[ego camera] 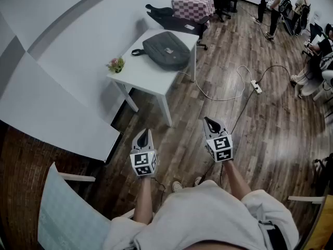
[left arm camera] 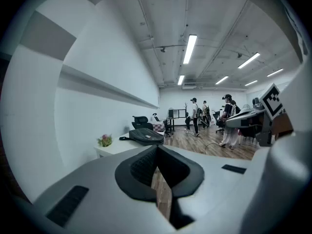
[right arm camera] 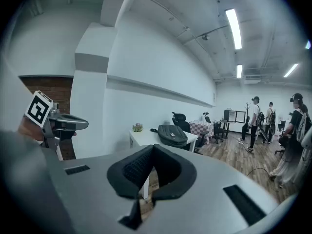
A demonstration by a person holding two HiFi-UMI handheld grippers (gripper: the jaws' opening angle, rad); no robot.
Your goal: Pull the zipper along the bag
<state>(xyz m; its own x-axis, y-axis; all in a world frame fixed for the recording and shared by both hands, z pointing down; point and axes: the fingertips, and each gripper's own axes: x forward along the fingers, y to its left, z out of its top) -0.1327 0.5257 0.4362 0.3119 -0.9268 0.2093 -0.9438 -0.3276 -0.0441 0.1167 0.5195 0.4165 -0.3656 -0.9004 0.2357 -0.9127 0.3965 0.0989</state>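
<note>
You are holding both grippers low in the head view, above the wooden floor [ego camera: 250, 129] and well apart from the white tabletop [ego camera: 148, 76]. Your left hand-held gripper [ego camera: 144, 134] is at the lower centre-left of the frame. Your right hand-held gripper [ego camera: 208, 121] is at the lower centre-right, and both point toward the top of the frame.

In the left gripper view, the left hand-held gripper [left arm camera: 157, 149] has its jaws closed together with nothing between them. The right hand-held gripper [right arm camera: 152, 148] looks the same in its own view, pads pressed together and empty.

The dark grey bag [ego camera: 166, 50] lies flat on the far end of the tabletop, in the upper middle of the head view, with its strap trailing toward the left. Neither gripper touches it. A small potted flower [ego camera: 116, 64] stands near the tabletop's left edge, just beside the bag.

On the floor right of the table, a white power strip [ego camera: 256, 87] lies with its cable looping. People [ego camera: 276, 7] stand at the upper right.
</note>
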